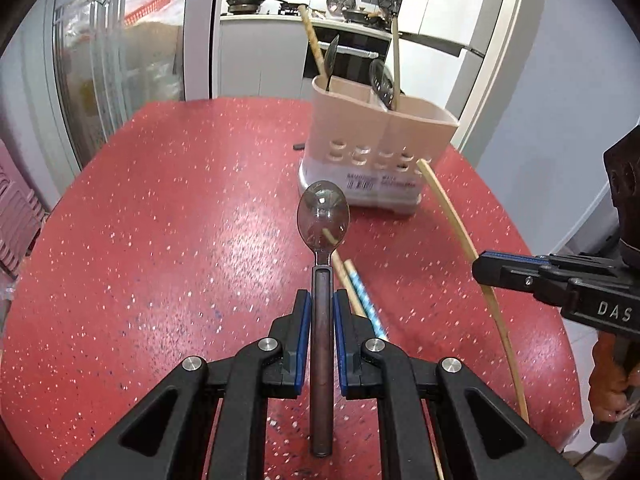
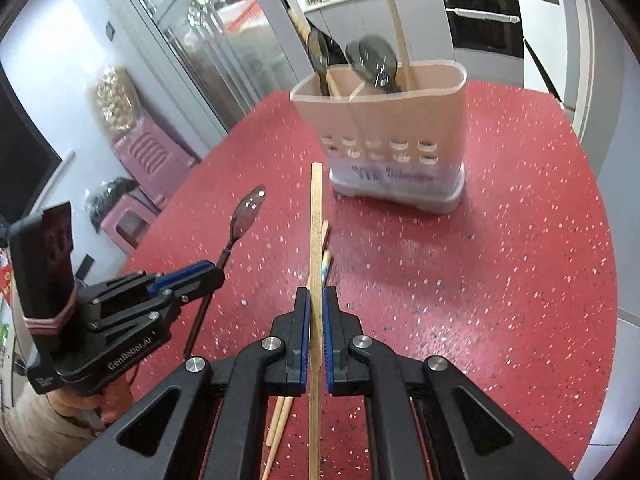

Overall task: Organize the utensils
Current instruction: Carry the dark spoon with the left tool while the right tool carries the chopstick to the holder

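Note:
My left gripper (image 1: pixel 322 300) is shut on a dark clear plastic spoon (image 1: pixel 323 216), held above the red table with its bowl pointing at the holder. It shows too in the right wrist view (image 2: pixel 250 212). My right gripper (image 2: pixel 316 300) is shut on a long wooden chopstick (image 2: pixel 316 216), which also shows in the left wrist view (image 1: pixel 460 232). The beige utensil holder (image 1: pixel 372 148) stands ahead on the table (image 2: pixel 396 136). It holds dark spoons (image 2: pixel 376 62) and wooden sticks (image 2: pixel 396 24). Loose chopsticks (image 1: pixel 352 292), one with a blue pattern, lie on the table under the spoon.
The red speckled table (image 1: pixel 160 220) drops off at its right edge (image 2: pixel 600 240). Pink stools (image 2: pixel 148 152) stand beside the table on the left. A glass cabinet (image 1: pixel 112 60) and a kitchen counter (image 1: pixel 280 16) lie behind.

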Tool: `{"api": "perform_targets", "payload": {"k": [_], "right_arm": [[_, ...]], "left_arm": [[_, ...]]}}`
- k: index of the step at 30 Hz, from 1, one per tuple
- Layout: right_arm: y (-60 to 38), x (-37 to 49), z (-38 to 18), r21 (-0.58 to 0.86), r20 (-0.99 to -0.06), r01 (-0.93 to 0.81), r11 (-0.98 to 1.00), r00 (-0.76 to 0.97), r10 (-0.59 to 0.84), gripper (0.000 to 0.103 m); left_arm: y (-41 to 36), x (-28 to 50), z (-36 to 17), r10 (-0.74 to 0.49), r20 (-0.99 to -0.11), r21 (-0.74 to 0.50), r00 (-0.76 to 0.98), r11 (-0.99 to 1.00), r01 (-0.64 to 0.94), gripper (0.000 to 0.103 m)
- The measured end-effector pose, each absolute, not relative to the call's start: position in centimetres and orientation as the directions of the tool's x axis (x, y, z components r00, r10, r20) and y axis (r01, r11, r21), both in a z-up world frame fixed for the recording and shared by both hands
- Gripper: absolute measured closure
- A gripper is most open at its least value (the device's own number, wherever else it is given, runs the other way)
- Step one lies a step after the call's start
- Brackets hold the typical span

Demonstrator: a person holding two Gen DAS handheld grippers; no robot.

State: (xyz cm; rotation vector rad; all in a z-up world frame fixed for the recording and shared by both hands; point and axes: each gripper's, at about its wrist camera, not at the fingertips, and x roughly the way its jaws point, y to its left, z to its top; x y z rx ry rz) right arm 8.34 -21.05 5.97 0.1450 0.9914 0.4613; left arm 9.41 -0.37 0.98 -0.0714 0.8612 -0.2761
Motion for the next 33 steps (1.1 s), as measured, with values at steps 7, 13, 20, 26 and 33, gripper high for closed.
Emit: {"api": "perform_targets", "payload": {"k": [7, 13, 20, 26, 33], "right_arm": [[-22.5, 9.1, 9.2, 0.337, -0.723, -0.302, 0.892, 0.524, 0.450, 0.097], [-23.7, 11.2, 12.8, 0.317, -0.670, -0.301, 0.900, 0.600, 0.437, 0.096], [-24.7, 14.7, 16.5, 0.303, -0.601, -0.287, 0.909, 0.683, 0.416, 0.096], [-25.2, 18.5, 18.4, 0.310, -0.533, -0.252, 0.917, 0.752, 0.387, 0.096], [-25.3, 22.7, 19.2, 0.293, -0.474, -0.246, 0.924, 0.802, 0.364, 0.097]], "left_arm": [[-0.6, 10.9, 3.4, -0.283, -0.685, -0.205, 0.671, 0.959, 0.196, 0.066], [-0.7, 13.4, 6.7, -0.298, -0.618, -0.228, 0.727, 0.954, 0.197, 0.066], [-0.9, 17.5, 10.1, -0.316, -0.528, -0.284, 0.788, 0.940, 0.187, 0.066], [-0.6, 21.6, 10.9, -0.320, -0.467, -0.358, 0.825, 0.921, 0.155, 0.066], [-1.0, 24.9, 10.5, -0.285, -0.407, -0.383, 0.868, 0.916, 0.121, 0.066]]}}
